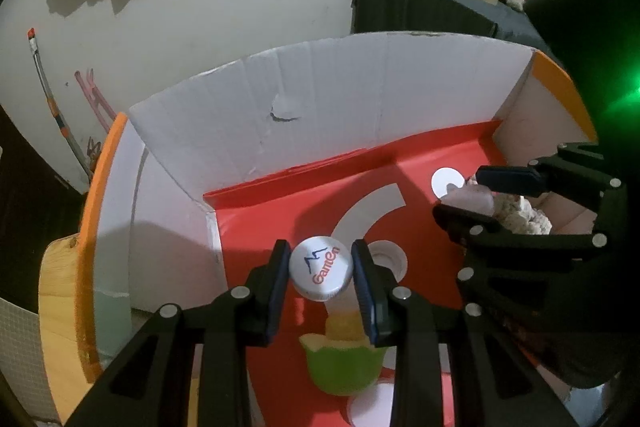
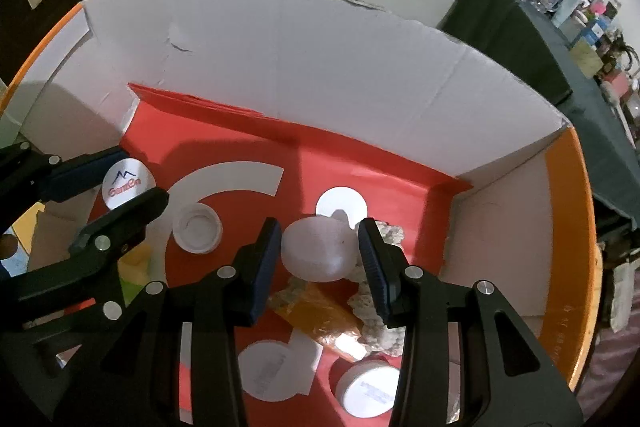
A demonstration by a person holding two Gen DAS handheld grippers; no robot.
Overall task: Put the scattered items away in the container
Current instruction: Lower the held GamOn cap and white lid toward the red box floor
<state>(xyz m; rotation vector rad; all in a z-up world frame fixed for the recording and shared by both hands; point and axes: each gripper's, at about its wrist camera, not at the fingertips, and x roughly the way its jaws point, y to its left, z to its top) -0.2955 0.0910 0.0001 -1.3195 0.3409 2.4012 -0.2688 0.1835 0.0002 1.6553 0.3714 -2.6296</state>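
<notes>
Cardboard box, white walls, red printed floor, orange outer flaps; both tongs are inside it, each carrying an item. Left gripper is clamped on a white printed cap, pads on its ribbed rim, held above the floor. Right gripper is clamped on a plain round jar, matte translucent plastic, smooth-sided, also above the floor.

Already lying in the box:
- upturned white lid, hollow side up
- flat white tub, label on top, near corner
- crinkly orange packet, glossy film
- pale lumpy piece under the packet; rough, sponge- or rock-like, cannot tell which
- green and yellow soft-looking thing below the left tongs, blurred, cannot identify

Progress, my read: late stage. Several items in, two more over the floor and only needing release. Tabletop outside the box is barely in view, so I can't confirm nothing is left scattered.
</notes>
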